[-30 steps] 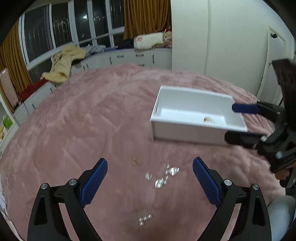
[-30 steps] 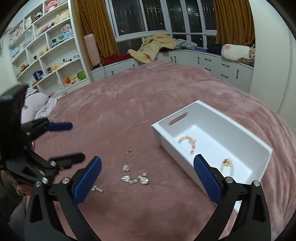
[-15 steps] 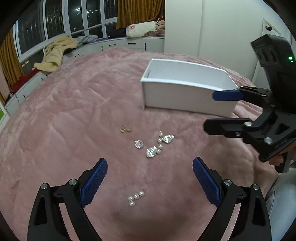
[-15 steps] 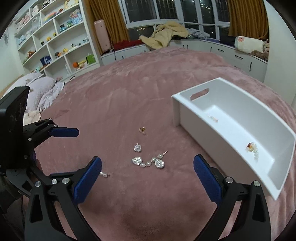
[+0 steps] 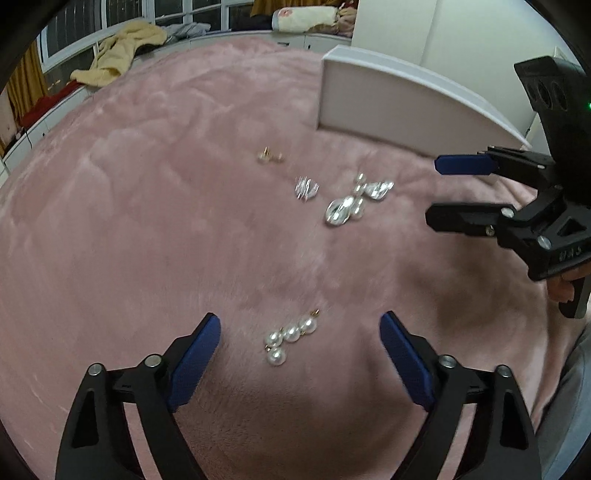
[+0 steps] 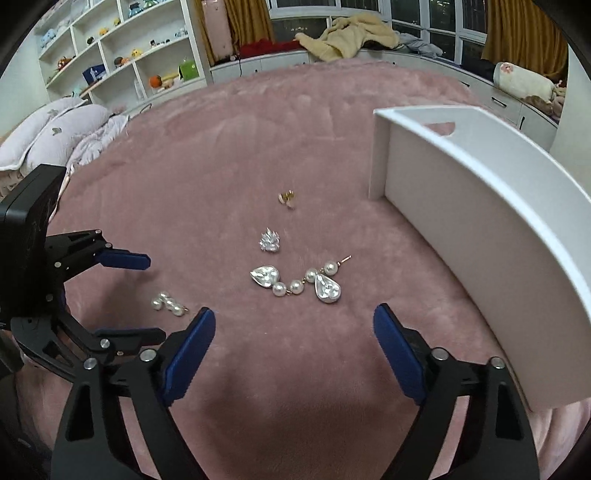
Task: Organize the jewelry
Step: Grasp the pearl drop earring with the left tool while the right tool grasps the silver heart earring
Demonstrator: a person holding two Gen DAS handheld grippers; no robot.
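White tray (image 6: 480,206) interior hidden, gold earring (image 5: 270,157) blurred, both tools spread

This is a bedroom in a home: a wide bed covered by a plush pink blanket (image 6: 229,155) fills most of both views, with grey pillows (image 6: 55,129) piled at one side. White open shelves (image 6: 122,48) along the wall hold toys and small ornaments, and a low run of white cabinets (image 6: 506,105) forms a window seat under dark night-time windows (image 6: 424,18) with mustard curtains (image 6: 524,33). A beige garment (image 6: 351,37) and a bolster cushion (image 6: 524,83) lie loose on that seat.
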